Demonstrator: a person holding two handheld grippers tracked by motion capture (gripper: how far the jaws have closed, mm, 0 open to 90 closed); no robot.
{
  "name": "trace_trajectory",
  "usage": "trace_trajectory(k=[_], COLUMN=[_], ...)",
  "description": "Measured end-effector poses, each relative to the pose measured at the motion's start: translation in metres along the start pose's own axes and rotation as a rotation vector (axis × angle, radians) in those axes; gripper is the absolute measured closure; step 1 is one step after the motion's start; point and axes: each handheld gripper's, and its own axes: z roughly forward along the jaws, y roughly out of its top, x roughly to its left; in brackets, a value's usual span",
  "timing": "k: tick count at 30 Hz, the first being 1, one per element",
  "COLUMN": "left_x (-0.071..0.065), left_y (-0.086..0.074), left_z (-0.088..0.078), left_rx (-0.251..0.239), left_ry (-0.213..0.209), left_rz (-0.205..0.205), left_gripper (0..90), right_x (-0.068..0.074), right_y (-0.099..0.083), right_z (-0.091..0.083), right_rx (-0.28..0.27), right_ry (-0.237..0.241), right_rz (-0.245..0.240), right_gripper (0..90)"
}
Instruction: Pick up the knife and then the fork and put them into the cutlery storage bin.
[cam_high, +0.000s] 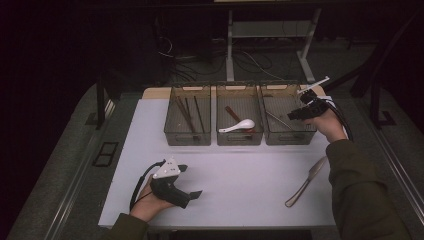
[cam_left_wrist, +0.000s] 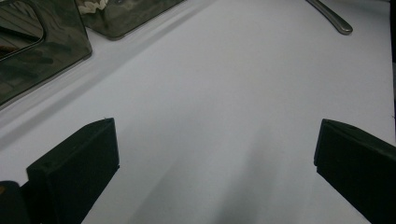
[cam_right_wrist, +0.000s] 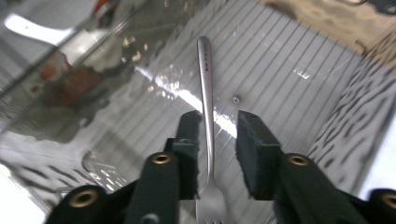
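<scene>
Slim polished steel fork (cam_right_wrist: 206, 88) between parted black fingers (cam_right_wrist: 187, 140), ribbed clear bin (cam_right_wrist: 289, 60)

Three clear bins stand in a row at the far side of a white table (cam_high: 240, 175). The left bin (cam_high: 187, 116) holds chopsticks (cam_high: 186, 112), the middle bin (cam_high: 239, 116) a white spoon (cam_high: 239, 125). The right gripper (cam_high: 300, 113) hangs over the right bin (cam_high: 286, 116), where a thin metal piece (cam_high: 278, 120) lies. The left gripper (cam_high: 189, 182) rests low near the front edge. A knife (cam_high: 305, 181) lies at the right.
</scene>
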Motion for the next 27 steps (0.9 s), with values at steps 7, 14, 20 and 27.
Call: trace_trajectory(k=[7, 14, 20, 27], left_x=[0.0, -0.001, -0.001, -0.001], left_y=[0.0, 0.0, 0.0, 0.0], left_z=[0.0, 0.0, 0.0, 0.0], left_rx=[0.001, 0.001, 0.0, -0.001], left_ry=[-0.002, -0.004, -0.004, -0.002], left_rz=[0.001, 0.003, 0.002, 0.0], left_gripper=[0.0, 0.0, 0.0, 0.0], right_x=[0.005, 0.023, 0.041, 0.061], right_y=[-0.01, -0.031, -0.053, -0.083], right_z=[-0.028, -0.052, -0.067, -0.071], right_rx=[-0.12, -0.187, -0.218, -0.211], right_ry=[0.055, 0.098, 0.123, 0.167], right_rz=[0.039, 0.024, -0.018, -0.045], right_gripper=[55.8, 50.4, 55.8, 71.6])
